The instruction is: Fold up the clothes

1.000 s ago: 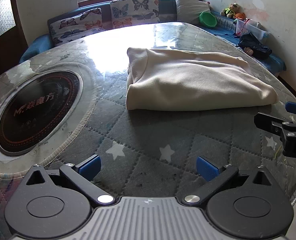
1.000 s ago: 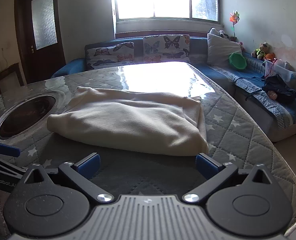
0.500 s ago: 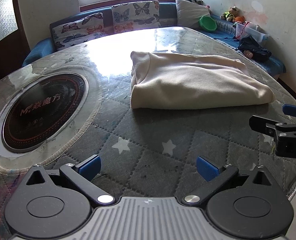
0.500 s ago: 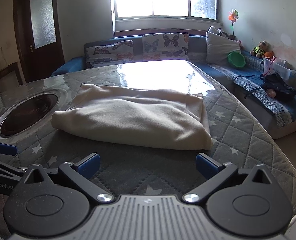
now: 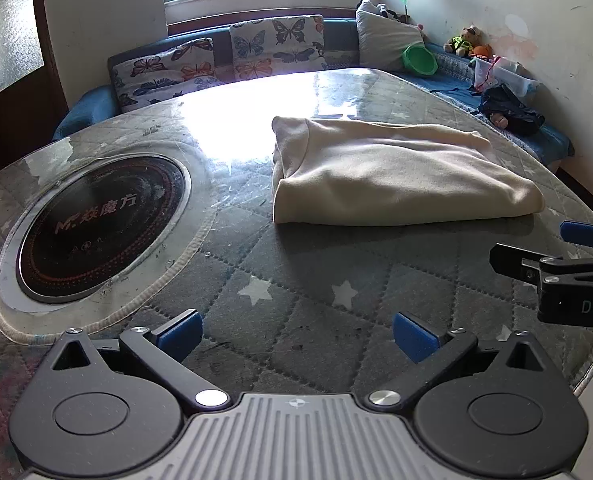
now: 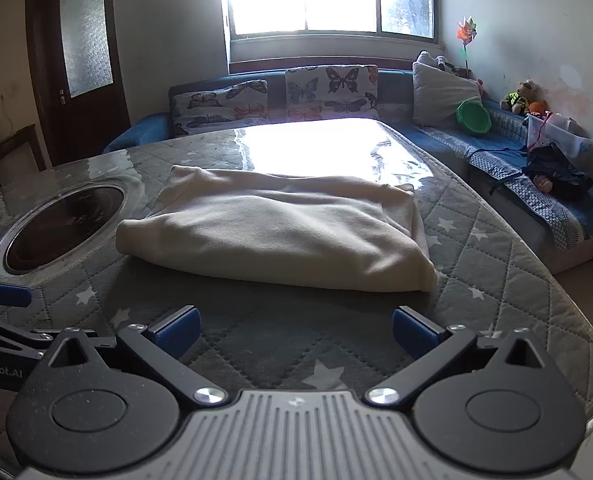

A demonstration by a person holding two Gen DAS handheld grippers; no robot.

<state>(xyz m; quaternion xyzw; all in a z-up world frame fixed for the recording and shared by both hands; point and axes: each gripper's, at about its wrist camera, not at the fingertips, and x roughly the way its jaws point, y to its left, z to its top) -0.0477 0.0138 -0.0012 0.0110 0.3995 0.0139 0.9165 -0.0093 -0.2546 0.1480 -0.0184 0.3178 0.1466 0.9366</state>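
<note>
Cream garment (image 5: 396, 176) sits folded into a thick rectangle on the quilted star-pattern table cover (image 5: 296, 292), right of the round black cooktop inset (image 5: 96, 232). Left gripper (image 5: 296, 334): blue-padded fingers spread wide, nothing between them, hovering near the table's front edge, apart from the cloth. Right gripper (image 6: 294, 330): fingers also spread wide, empty, just short of the fold's near edge. Behind the table: sofa with butterfly cushions (image 6: 328, 92), green bowl (image 6: 474, 118) at far right.
</note>
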